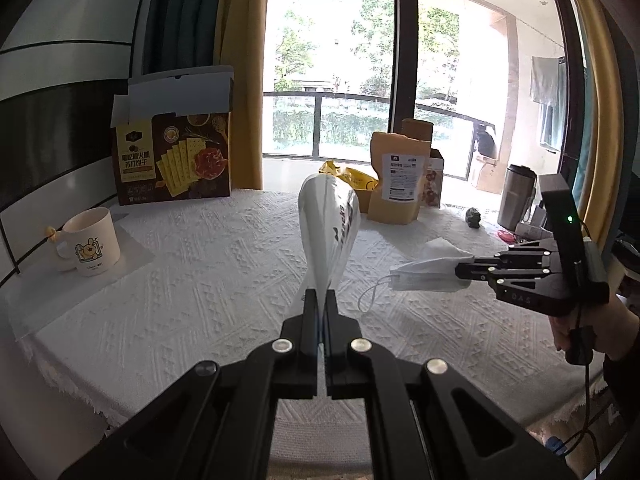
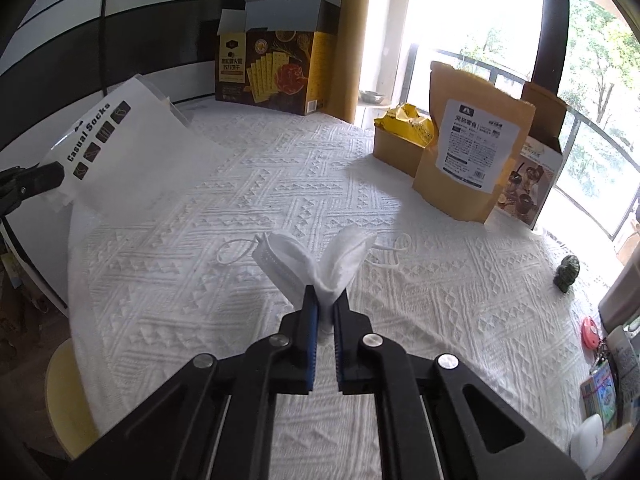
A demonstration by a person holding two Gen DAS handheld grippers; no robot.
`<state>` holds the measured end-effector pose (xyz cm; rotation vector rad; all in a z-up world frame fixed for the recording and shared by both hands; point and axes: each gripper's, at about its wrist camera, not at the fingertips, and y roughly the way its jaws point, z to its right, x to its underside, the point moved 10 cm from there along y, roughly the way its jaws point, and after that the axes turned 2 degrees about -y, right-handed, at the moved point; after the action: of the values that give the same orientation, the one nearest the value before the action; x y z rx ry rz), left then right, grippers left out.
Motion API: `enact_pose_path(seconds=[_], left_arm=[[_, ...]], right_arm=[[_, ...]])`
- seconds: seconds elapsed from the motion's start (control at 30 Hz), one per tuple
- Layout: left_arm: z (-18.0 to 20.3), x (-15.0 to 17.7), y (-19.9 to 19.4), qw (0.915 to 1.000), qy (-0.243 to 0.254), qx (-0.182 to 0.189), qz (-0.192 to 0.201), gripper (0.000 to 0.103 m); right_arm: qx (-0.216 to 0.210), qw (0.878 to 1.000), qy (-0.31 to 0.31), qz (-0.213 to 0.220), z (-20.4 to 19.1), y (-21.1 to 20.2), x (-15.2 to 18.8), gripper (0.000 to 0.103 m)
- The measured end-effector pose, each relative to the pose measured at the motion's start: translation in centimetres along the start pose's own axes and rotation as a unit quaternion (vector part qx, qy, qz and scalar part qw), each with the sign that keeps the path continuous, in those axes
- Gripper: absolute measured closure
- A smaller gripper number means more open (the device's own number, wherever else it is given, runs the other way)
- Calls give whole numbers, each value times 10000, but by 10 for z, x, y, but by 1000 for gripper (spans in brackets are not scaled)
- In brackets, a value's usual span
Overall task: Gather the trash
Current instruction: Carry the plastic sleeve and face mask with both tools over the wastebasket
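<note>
Biggest thing here is the table with a white textured cloth over it, parked in front of a bright balcony window with yellow curtains. At the far left of the table stands an opened cracker box, flaps up. On the far right side there's a brown kraft pouch standing upright, with a crumpled yellow bag just to its left and a small printed carton right behind it. A white mug with a cartoon on it sits at the near left edge.

Now the trash. The left gripper is pinched tight on a flat white plastic sock bag, "Casual Socks" printed on it, held up off the cloth. The right gripper is clamped on a white face mask, folded up between the pads, ear loops dangling loose over the cloth near the middle of the table. A small dark figurine sits off to the right.
</note>
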<state>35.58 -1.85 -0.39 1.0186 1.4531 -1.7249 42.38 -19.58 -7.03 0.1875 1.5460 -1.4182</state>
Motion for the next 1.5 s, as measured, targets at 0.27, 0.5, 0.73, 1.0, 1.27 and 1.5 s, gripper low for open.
enact_pose_path(seconds=[0.27, 0.5, 0.73, 1.0, 1.27, 1.5], left_arm=[[15, -1, -35, 9998, 15, 76, 159, 102], [23, -3, -64, 9995, -10, 121, 291, 102], [32, -10, -98, 9986, 56, 115, 504, 102], [37, -6, -144, 9970, 39, 142, 753, 102], [32, 39, -170, 9977, -162, 181, 626, 102], [16, 99, -170, 9989, -466, 1, 102, 102]], right_arm=[[122, 9994, -176, 279, -17, -58, -2, 97], [152, 9981, -279, 519, -32, -106, -3, 97], [209, 9959, -366, 800, -47, -156, -5, 97], [185, 9911, -384, 1260, -62, -218, -7, 97], [-260, 9830, -200, 1805, -97, -263, 17, 97], [-778, 9785, 202, 1901, -128, -262, 58, 97]])
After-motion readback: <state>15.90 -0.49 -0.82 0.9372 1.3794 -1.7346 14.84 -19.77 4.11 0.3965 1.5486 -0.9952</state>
